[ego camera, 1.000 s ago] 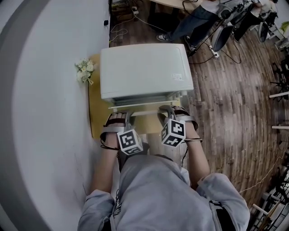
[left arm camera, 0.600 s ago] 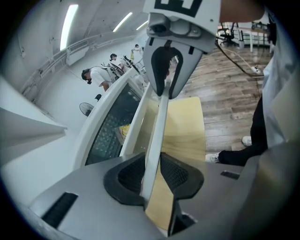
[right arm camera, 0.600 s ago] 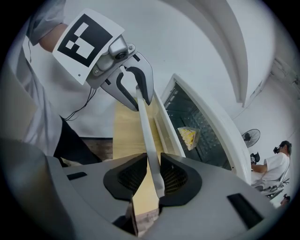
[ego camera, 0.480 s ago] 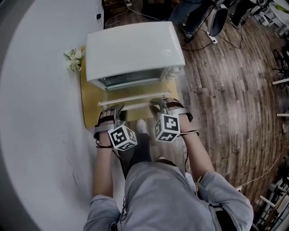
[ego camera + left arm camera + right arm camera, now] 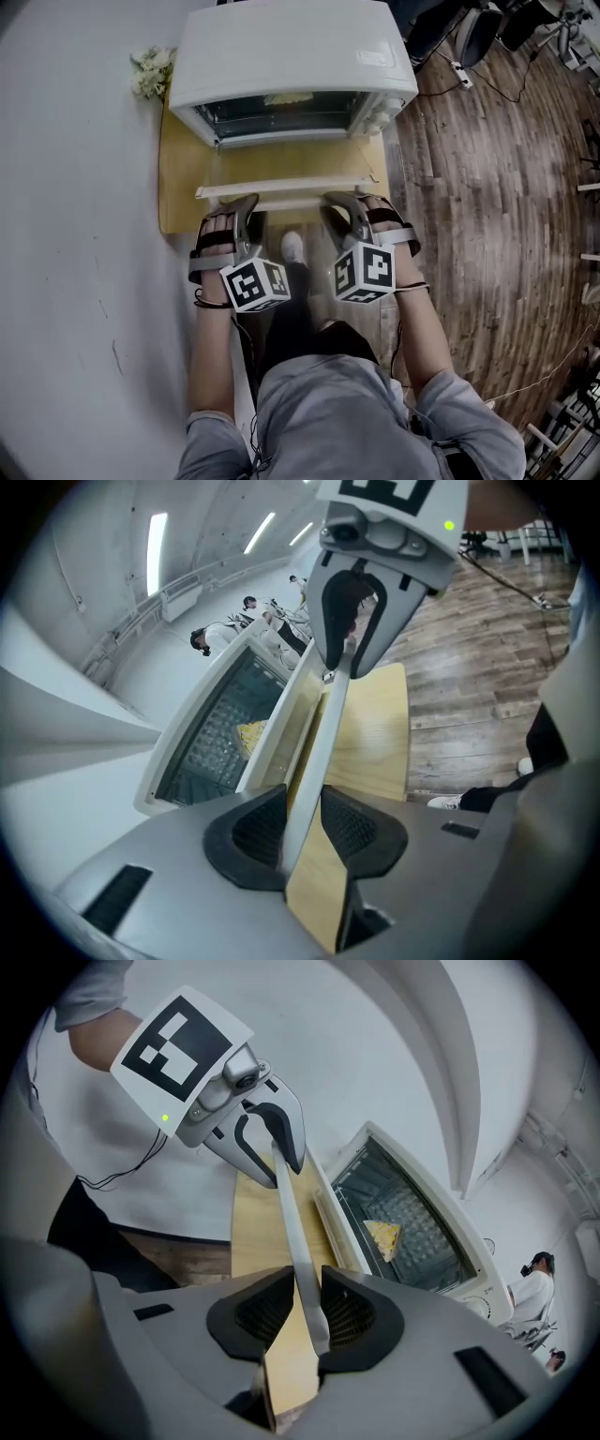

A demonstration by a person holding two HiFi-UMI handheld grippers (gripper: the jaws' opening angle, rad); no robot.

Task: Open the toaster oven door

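Two grips share one bar: the left gripper (image 5: 246,208) and the right gripper (image 5: 339,206) are each clamped on the handle (image 5: 286,189) of the toaster oven (image 5: 291,56). Their pads press on either side of it, one gripper toward each end, likely so the door (image 5: 281,167) comes down level rather than twisting. The oven sits at the upper middle of the head view on a wooden surface (image 5: 176,187). Its door lies swung down nearly flat toward the person, exposing a slice of food (image 5: 382,1234) on the rack. Judged from this, the opening looks about complete.
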